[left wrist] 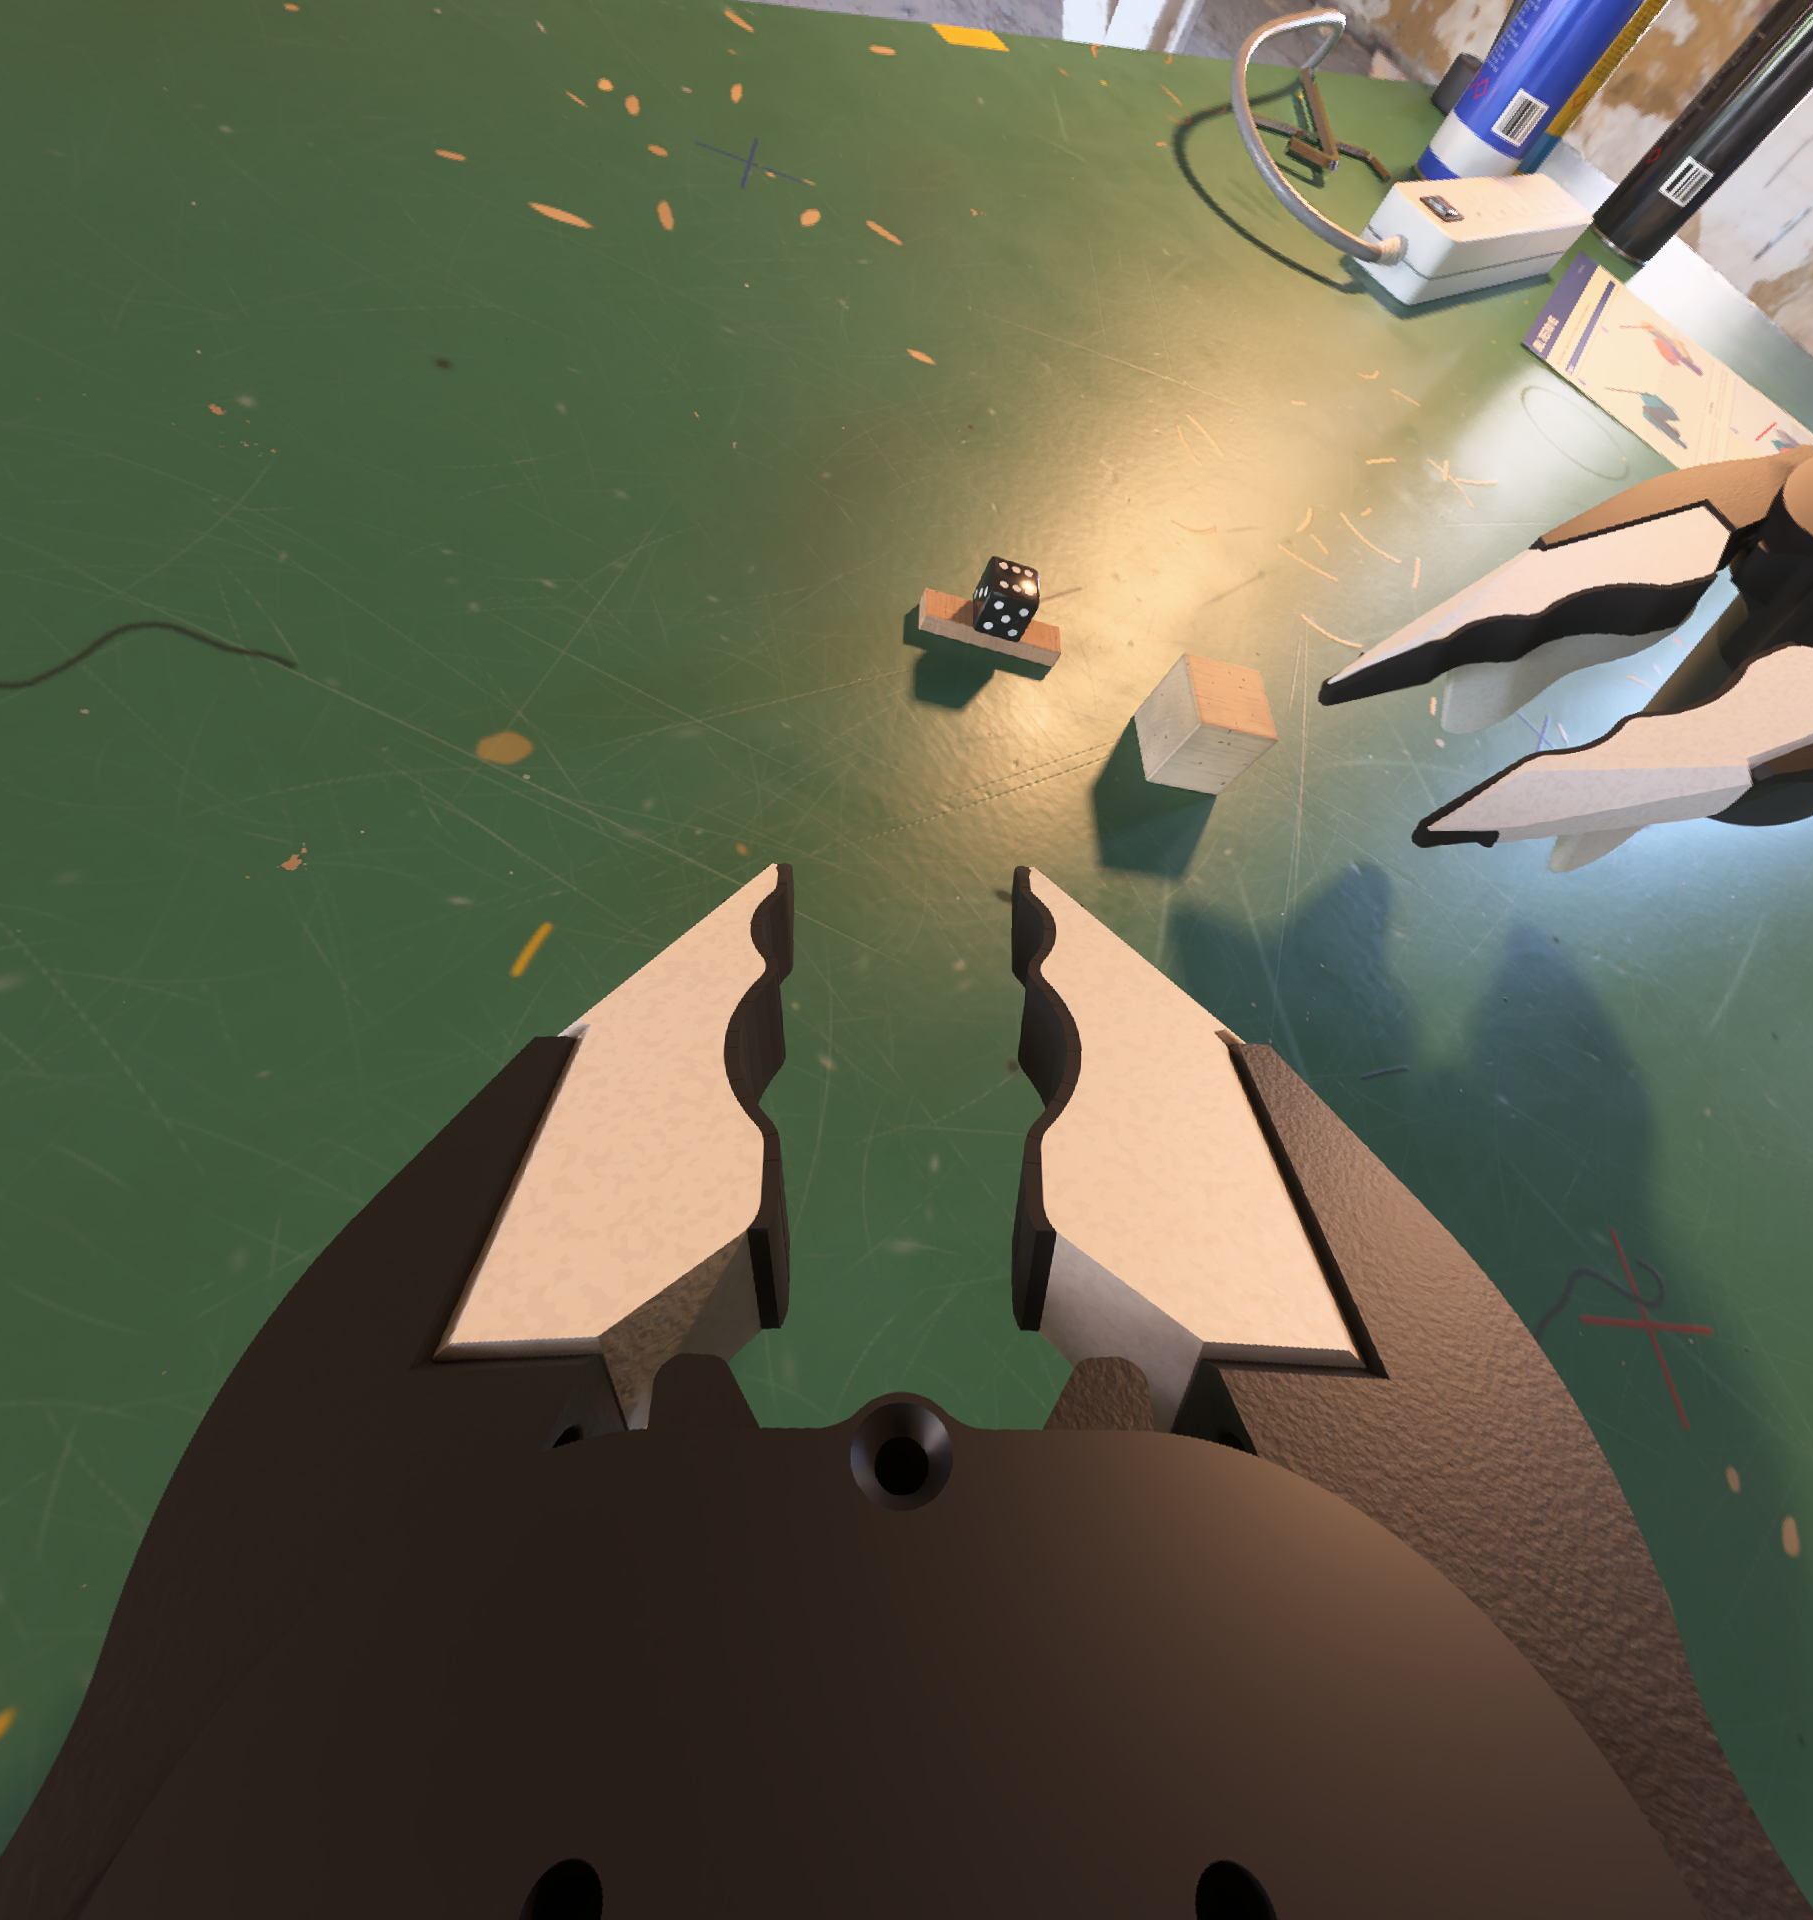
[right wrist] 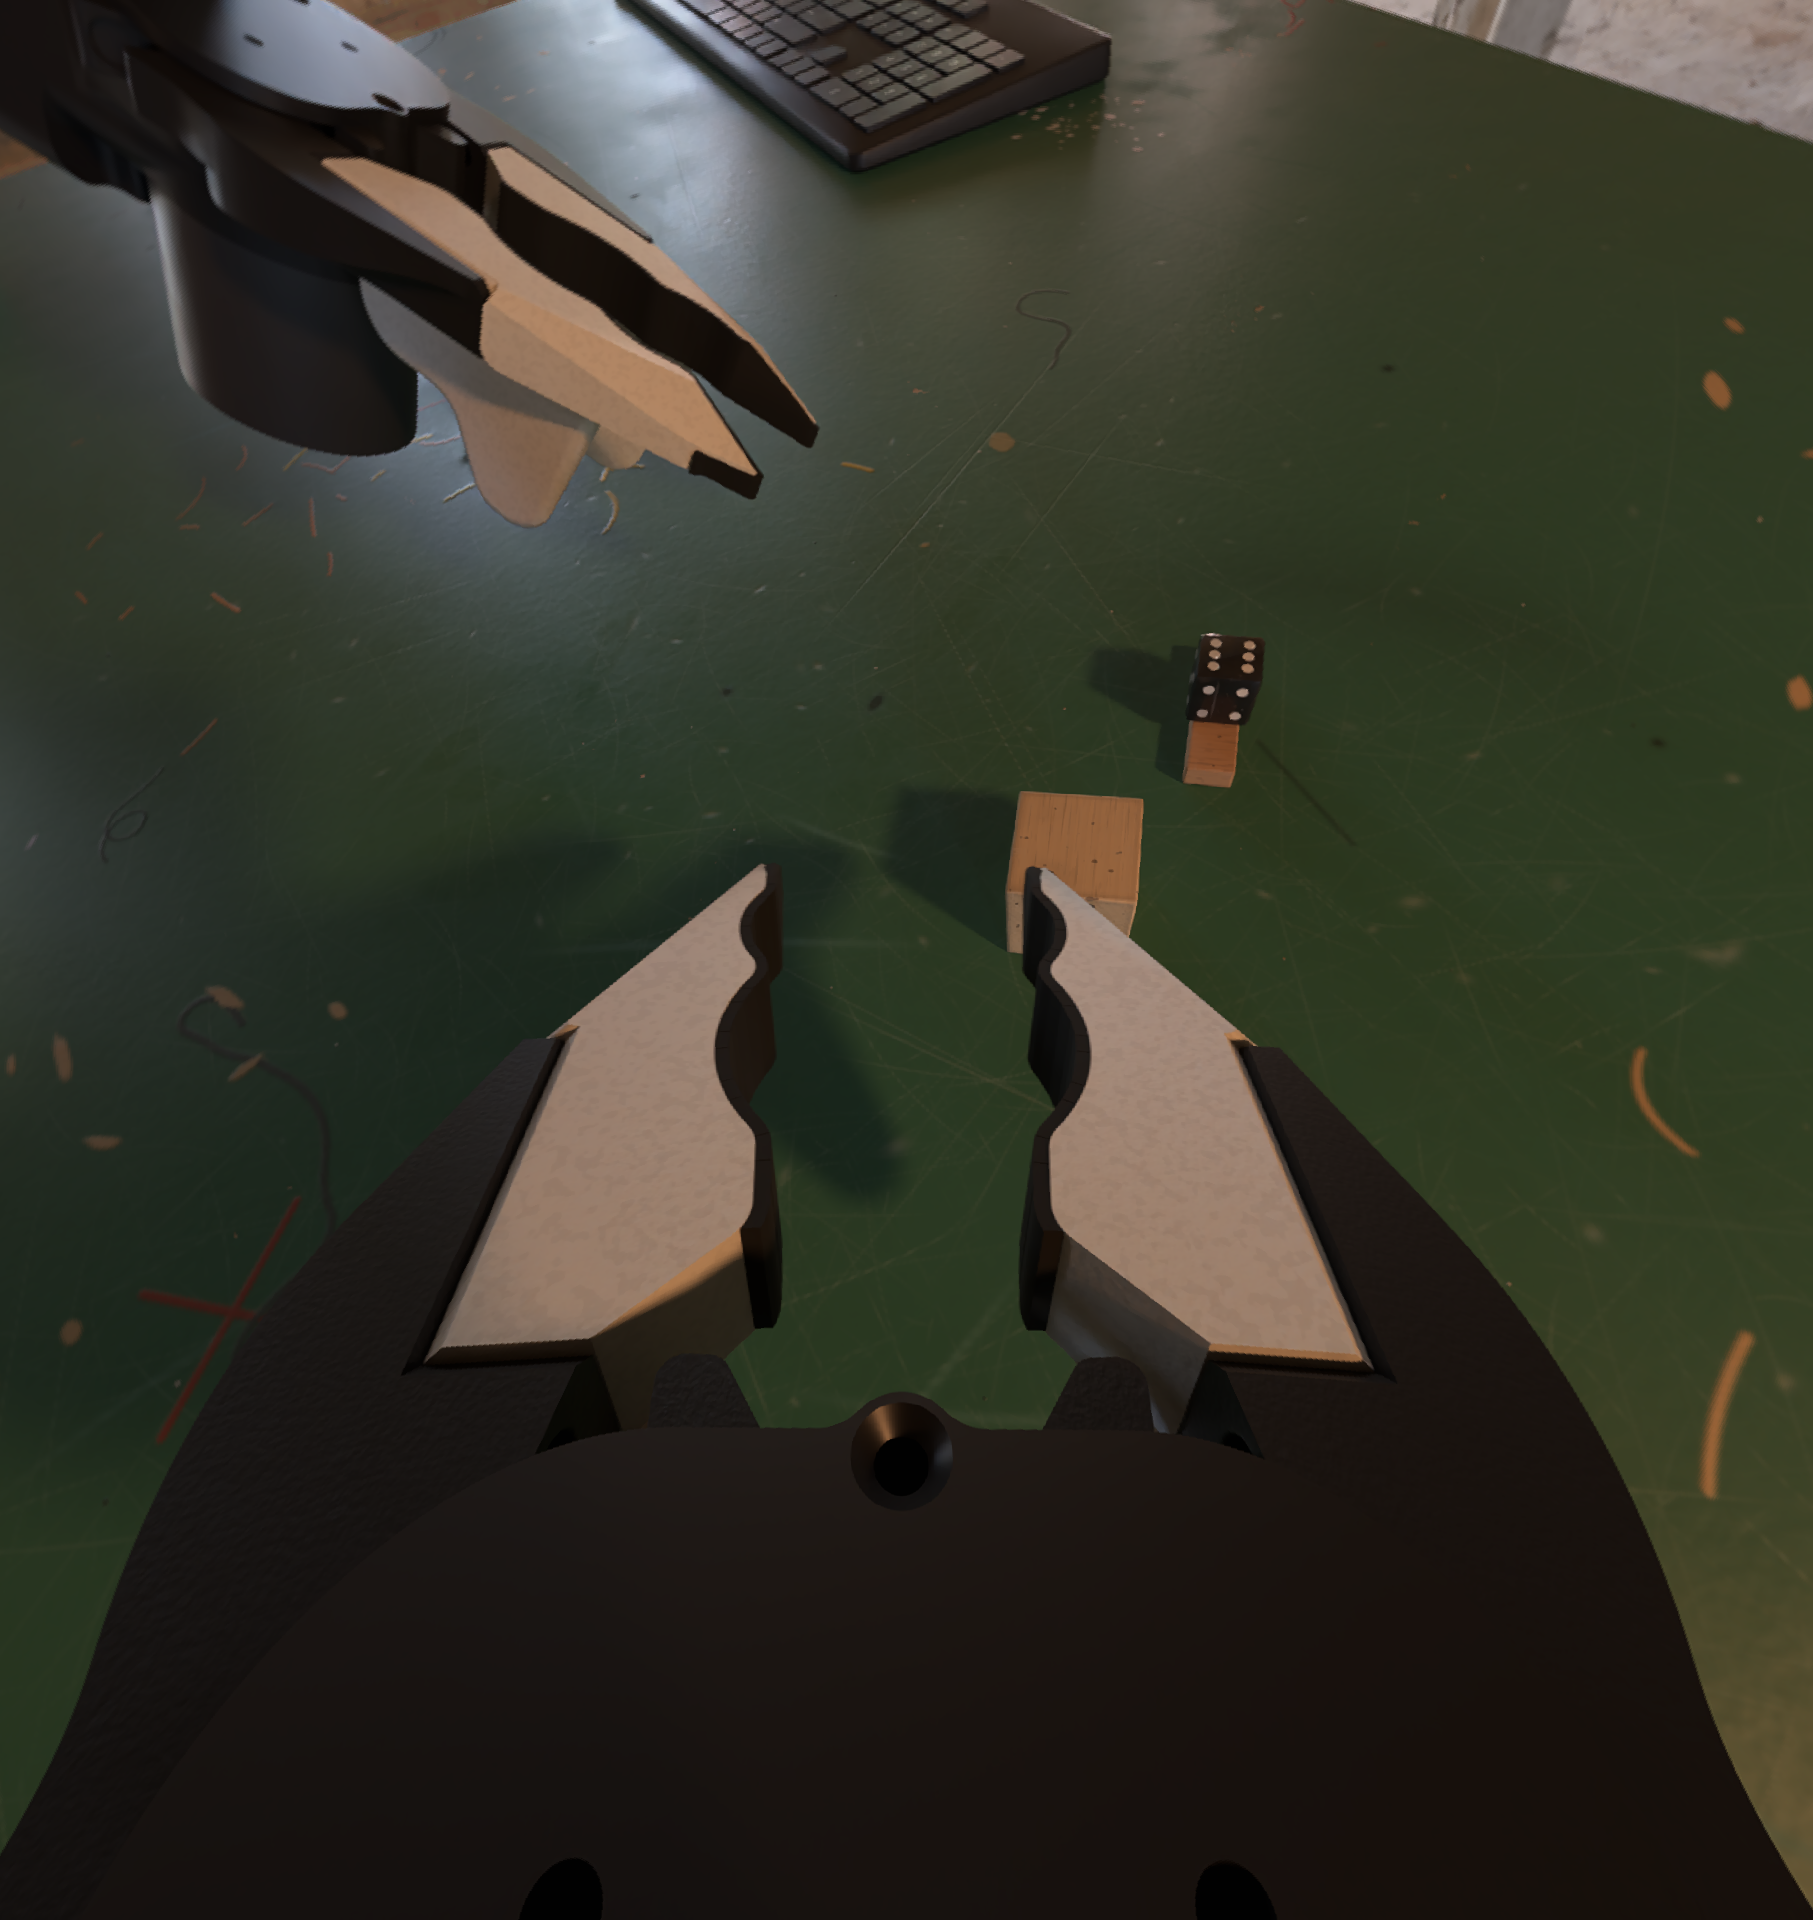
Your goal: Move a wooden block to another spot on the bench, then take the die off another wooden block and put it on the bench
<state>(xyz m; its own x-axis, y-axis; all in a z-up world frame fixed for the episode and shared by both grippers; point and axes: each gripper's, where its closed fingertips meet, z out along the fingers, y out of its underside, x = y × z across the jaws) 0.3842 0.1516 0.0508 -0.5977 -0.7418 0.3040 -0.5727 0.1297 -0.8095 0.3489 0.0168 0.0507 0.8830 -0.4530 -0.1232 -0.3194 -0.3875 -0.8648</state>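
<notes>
A black die (left wrist: 1006,597) with white pips sits on a thin flat wooden block (left wrist: 988,631) on the green bench; both show in the right wrist view, the die (right wrist: 1228,677) on the block (right wrist: 1211,753). A pale wooden cube (left wrist: 1205,724) stands on the bench beside them, also in the right wrist view (right wrist: 1078,852). My left gripper (left wrist: 902,883) is open and empty, above the bench, well short of both blocks. My right gripper (right wrist: 900,883) is open and empty, its right fingertip just in front of the cube. It also shows in the left wrist view (left wrist: 1369,764).
A white power strip (left wrist: 1473,234) with a grey cable, a blue-and-white can (left wrist: 1504,94), a black can (left wrist: 1702,156) and a printed sheet (left wrist: 1660,374) are at the far right edge. A black keyboard (right wrist: 881,62) lies across the bench. Paint flecks mark the surface.
</notes>
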